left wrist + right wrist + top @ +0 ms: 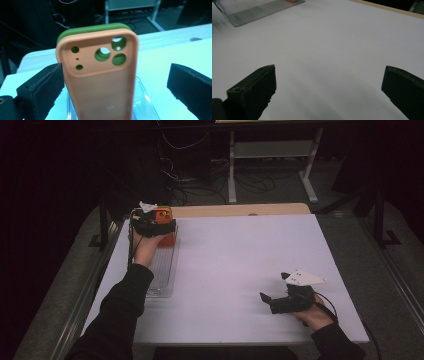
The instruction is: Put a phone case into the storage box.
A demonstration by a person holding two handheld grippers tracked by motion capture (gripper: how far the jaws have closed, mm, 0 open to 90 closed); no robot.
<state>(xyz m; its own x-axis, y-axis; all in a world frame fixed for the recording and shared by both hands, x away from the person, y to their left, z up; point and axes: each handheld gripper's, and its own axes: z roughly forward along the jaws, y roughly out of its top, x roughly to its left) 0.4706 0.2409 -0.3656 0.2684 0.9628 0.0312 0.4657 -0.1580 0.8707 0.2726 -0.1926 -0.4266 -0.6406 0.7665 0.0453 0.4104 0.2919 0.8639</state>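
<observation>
Phone cases stand at the far left of the worktop [240, 260], a white sheet over a wooden top whose far edge shows as a pale strip. They sit upright at the far end of a clear ribbed tray [162, 270] that lies along the worktop's left side. In the left gripper view the orange phone case [100, 82] faces the camera with its camera cut-outs at the top, and a green phone case [87, 29] stands flat against its back, its top edge peeping above and its colour showing through the holes.

Around that stack is the left gripper [152, 226], held by the person's left hand [142, 247]. Its jaws stand wide apart with the orange case between them: the left jaw looks to be right at the case's edge, the right jaw is clearly apart from it, so nothing is gripped.

Near the worktop's right front corner, the right gripper [272, 292] rests low in the right hand [315, 315], well apart from the tray. Its jaws are spread wide over bare white surface, holding nothing.
</observation>
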